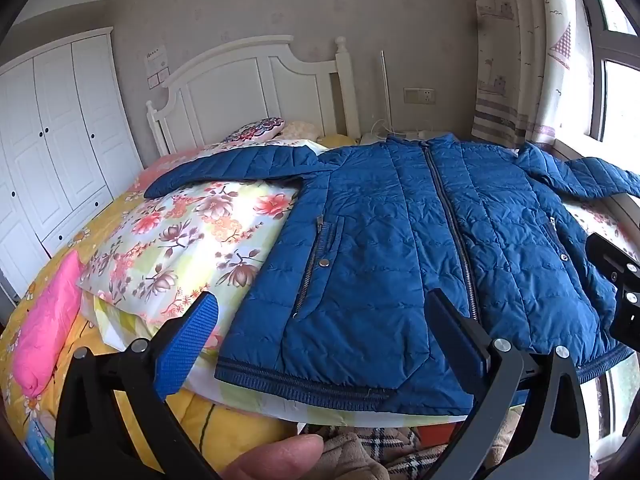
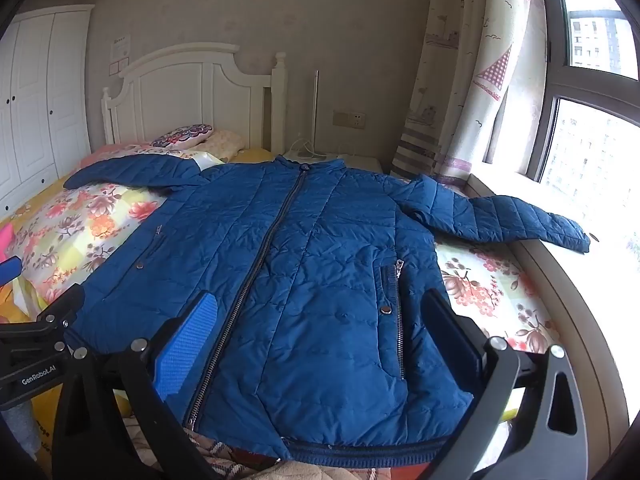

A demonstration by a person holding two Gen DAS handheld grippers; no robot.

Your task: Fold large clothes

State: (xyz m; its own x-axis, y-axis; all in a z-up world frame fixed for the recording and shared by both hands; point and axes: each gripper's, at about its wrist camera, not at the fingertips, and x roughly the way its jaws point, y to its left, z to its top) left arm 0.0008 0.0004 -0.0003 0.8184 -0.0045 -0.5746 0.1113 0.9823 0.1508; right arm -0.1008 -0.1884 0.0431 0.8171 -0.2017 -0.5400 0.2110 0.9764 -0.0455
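Bed (image 1: 132, 216), blue jacket (image 2: 312, 264) flat (zipped, seemingly), tools open

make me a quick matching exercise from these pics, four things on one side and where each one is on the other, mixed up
Things:
1. blue quilted puffer jacket
2. bright pink folded cloth
3. white panelled wardrobe
4. patterned curtain

Places:
A. hanging beside the window
B. against the wall left of the bed
C. spread flat, zipped, sleeves out, on the floral quilt
D. on the yellow sheet at the bed's left edge

Pairs: 1-C, 2-D, 3-B, 4-A
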